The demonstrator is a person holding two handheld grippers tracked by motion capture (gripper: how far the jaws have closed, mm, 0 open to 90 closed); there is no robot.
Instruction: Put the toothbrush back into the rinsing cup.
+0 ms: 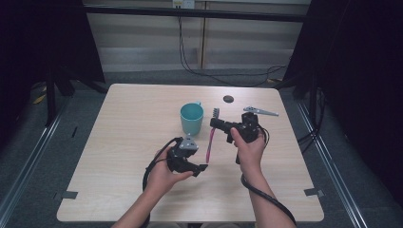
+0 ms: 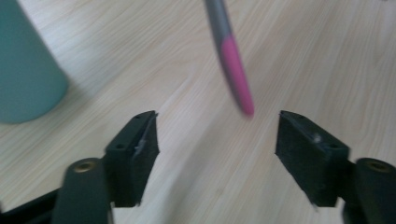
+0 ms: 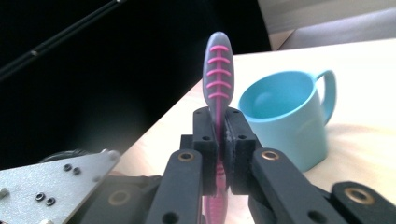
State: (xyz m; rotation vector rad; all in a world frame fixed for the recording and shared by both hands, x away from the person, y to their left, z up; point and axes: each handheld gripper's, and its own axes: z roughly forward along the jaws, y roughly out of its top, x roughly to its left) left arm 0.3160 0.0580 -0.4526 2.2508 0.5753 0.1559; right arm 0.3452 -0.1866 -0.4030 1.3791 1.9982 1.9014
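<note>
Toothbrush handover beside the cup

We had the right gripper clamped on the toothbrush, its axis upright, tail hanging between the left gripper's wide-open jaws, cup nearby

no readable text, labels, or numbers

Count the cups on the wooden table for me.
1. A single teal plastic cup with a handle stands upright near the middle of the light wooden table, just left of the pink and grey toothbrush.
</note>
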